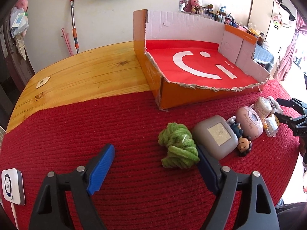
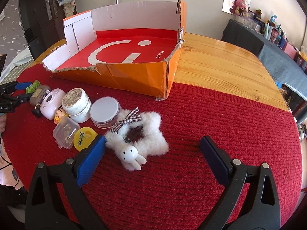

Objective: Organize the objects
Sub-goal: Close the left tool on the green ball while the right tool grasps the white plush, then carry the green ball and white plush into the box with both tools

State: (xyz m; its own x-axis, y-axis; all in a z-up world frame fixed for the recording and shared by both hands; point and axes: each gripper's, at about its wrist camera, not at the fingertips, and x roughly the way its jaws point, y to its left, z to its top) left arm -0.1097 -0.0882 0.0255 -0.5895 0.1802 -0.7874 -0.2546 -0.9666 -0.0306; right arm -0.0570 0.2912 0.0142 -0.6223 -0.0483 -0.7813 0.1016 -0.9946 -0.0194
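A green yarn bundle [image 1: 179, 147] lies on the red knitted mat [image 1: 96, 134] between the blue pads of my left gripper [image 1: 155, 149], close against the right pad; the jaws stand open. A white fluffy hair clip [image 2: 153, 134] with a bunny charm and a checked bow lies between the pads of my right gripper [image 2: 153, 140], beside the left pad, and these jaws are open too. Behind both stands the torn orange cardboard box [image 1: 191, 97], [image 2: 134, 76] with a red smiley sheet on its floor and nothing else in it.
A row of small items lies on the mat: grey case [image 1: 216, 136], pink round gadget [image 1: 249, 121], doll figurine [image 1: 244, 145], white jar [image 2: 76, 103], flat tin [image 2: 105, 111], clear plastic box [image 2: 65, 133], yellow disc [image 2: 84, 138]. A white device [image 1: 12, 186] sits at the left edge. The wooden table [image 2: 220, 71] shows beyond the mat.
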